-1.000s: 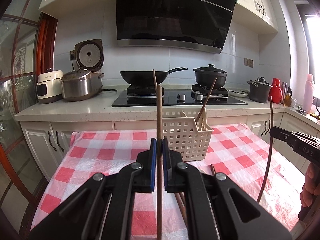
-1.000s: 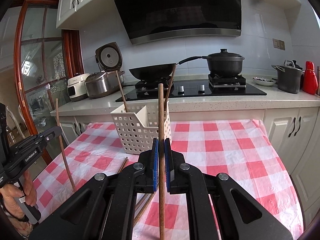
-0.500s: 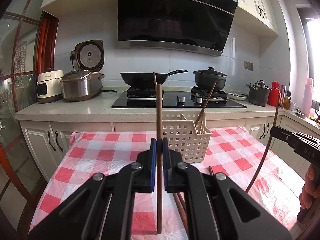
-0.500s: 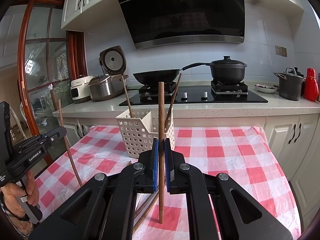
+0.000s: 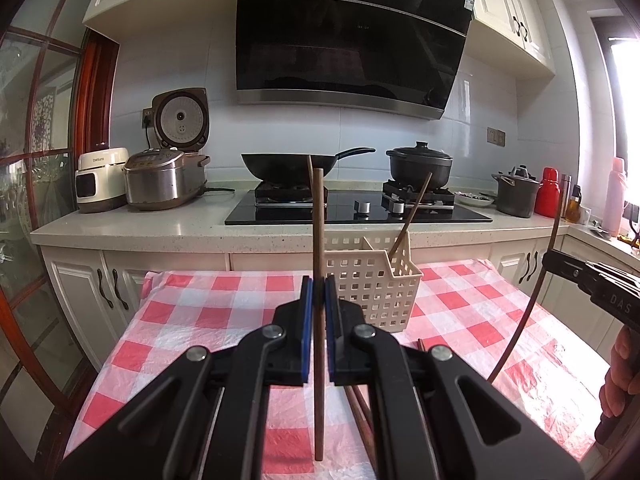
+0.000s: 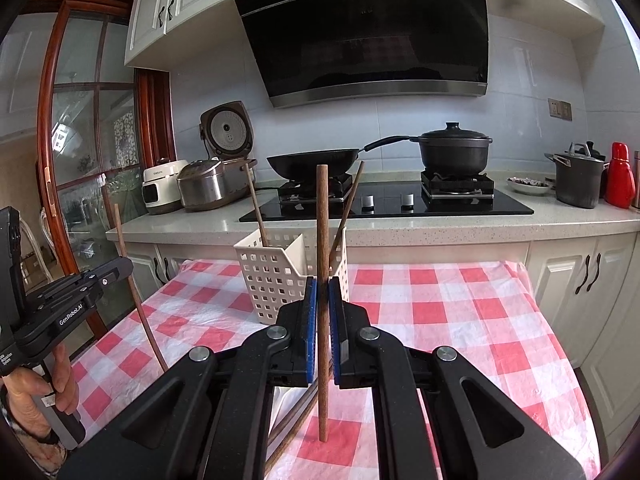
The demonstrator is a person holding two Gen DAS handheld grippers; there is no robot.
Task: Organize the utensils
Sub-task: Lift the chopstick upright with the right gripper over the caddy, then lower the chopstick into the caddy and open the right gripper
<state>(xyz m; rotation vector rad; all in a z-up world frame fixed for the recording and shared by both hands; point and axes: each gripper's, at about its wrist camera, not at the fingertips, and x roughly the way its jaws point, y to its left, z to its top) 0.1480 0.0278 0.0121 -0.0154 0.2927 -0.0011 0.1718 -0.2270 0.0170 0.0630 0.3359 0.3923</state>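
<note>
Each gripper, left (image 5: 319, 300) and right (image 6: 323, 304), is clamped on an upright brown wooden chopstick (image 5: 319, 240); both should be lowered vertically into the white perforated plastic basket (image 5: 376, 280)

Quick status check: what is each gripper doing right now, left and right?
Left gripper: closed on one upright wooden chopstick, above the checkered tablecloth.
Right gripper: closed on another upright chopstick, near the white basket.
</note>
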